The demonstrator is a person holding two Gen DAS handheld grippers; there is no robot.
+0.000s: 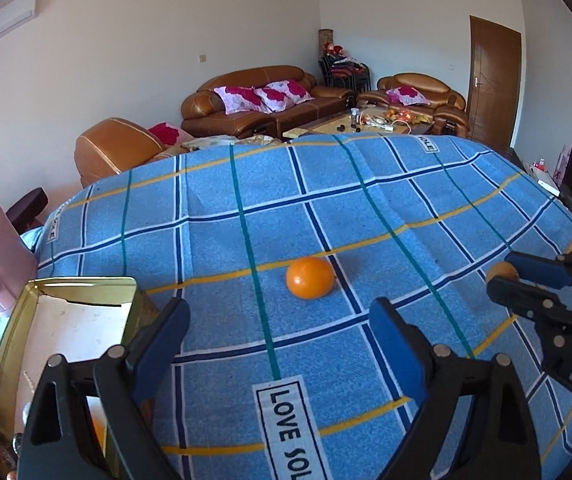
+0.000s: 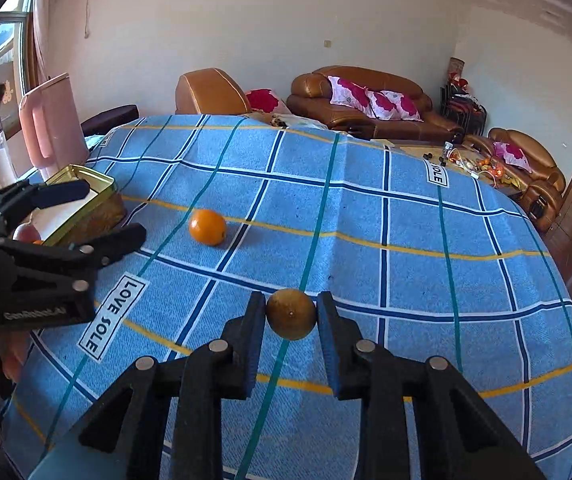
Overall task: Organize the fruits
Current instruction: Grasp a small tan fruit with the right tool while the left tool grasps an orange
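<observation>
The right gripper is clenched on a dull brownish-yellow fruit, its two blue pads pressing the fruit's sides just below the middle of the right wrist view; in the left wrist view the same fruit shows at the right edge, pinched between those pads. The grip sits across the widest part of the fruit, probably so that the round body cannot roll out on its way to the container. The left gripper is released, its jaws wide apart and empty, and it points towards the loose orange that lies on the blue checked cloth near the frame's middle, well apart from the pads. That aim suggests the orange is its next pick. The gold tin stands open at the lower left of the left wrist view, just beside the left jaw, near enough for a short carry. Its pale lining is mostly bare; at its near end the right wrist view shows a reddish fruit and a sliver of something orange, too hidden to name.
</observation>
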